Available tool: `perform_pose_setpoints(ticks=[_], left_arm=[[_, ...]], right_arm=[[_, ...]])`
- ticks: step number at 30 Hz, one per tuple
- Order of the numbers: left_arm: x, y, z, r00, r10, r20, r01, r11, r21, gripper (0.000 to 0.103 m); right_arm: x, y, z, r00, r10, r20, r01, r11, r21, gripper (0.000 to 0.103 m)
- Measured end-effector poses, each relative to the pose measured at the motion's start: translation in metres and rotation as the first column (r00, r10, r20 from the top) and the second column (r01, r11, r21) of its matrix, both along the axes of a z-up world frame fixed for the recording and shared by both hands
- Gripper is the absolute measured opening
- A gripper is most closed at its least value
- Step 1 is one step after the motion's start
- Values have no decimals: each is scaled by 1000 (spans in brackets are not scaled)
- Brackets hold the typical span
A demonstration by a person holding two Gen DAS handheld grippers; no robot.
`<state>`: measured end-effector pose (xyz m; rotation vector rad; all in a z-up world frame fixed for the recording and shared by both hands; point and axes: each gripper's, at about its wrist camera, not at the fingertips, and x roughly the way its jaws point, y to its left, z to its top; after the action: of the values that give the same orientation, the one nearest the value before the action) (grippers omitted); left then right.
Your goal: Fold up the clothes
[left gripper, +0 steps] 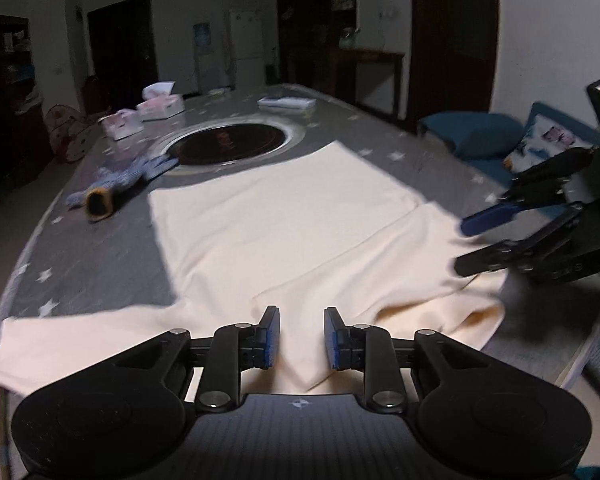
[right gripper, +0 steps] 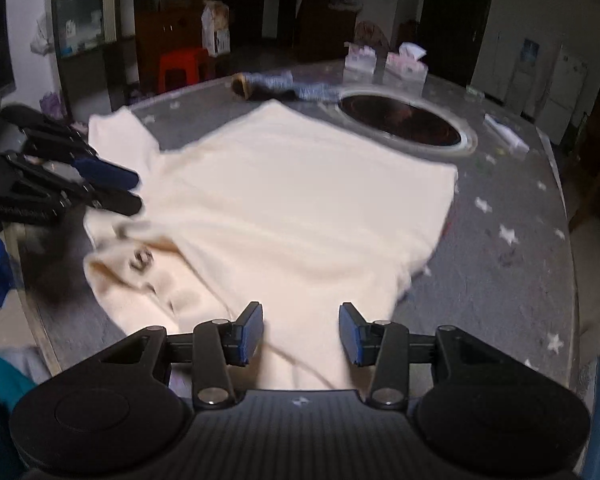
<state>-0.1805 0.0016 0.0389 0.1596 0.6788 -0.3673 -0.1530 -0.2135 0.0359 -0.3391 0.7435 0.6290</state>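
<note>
A cream garment (left gripper: 280, 220) lies spread on the grey star-patterned table (left gripper: 100, 260), one sleeve reaching the near left edge. My left gripper (left gripper: 302, 336) hovers over the garment's near edge, open, with cloth lying under the gap and not pinched. My right gripper (left gripper: 460, 246) is at the garment's right side, its jaws apart. In the right wrist view the garment (right gripper: 300, 200) fills the middle, with a rumpled collar at the near left. There my right gripper (right gripper: 300, 334) stands open over the near hem, and my left gripper (right gripper: 136, 190) sits at the cloth's left edge.
A blue patterned sock-like piece (left gripper: 100, 200) lies beyond the garment, beside a round dark hob (left gripper: 232, 144) set into the table. Tissue boxes (left gripper: 160, 106) and a white packet (left gripper: 286, 104) sit at the far end. A blue sofa (left gripper: 476, 136) is to the right, a red stool (right gripper: 182, 68) behind.
</note>
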Motion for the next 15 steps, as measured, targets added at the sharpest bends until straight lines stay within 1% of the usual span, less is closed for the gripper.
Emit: perform_pose_setpoints(ticks=[3, 5, 8, 10, 11, 12, 13, 15], left_arm=[[2, -11, -12, 999, -31, -38, 32, 999, 19, 27], [0, -9, -15, 998, -27, -48, 28, 1000, 9, 27], [-6, 10, -7, 999, 17, -42, -18, 999, -32, 28], [-8, 30, 0, 995, 102, -16, -103, 994, -44, 28], [-7, 40, 1, 987, 161, -6, -161, 986, -49, 28], [-5, 52, 1, 973, 231, 0, -230, 972, -52, 28], [-2, 63, 1, 954, 299, 5, -298, 953, -56, 28], [4, 83, -1, 905, 425, 7, -424, 904, -54, 28]], right_arm=[[6, 14, 4, 1000, 16, 8, -16, 999, 51, 42], [10, 27, 3, 999, 37, 9, -38, 997, 72, 41], [13, 45, -5, 996, 85, -3, -84, 994, 72, 41], [9, 55, -13, 991, 133, -27, -131, 990, 46, 41], [7, 58, -16, 989, 147, -34, -146, 989, 32, 41], [7, 58, -16, 989, 146, -34, -145, 989, 32, 41], [6, 58, -16, 989, 145, -34, -144, 989, 32, 41], [6, 58, -16, 990, 140, -36, -139, 990, 34, 41]])
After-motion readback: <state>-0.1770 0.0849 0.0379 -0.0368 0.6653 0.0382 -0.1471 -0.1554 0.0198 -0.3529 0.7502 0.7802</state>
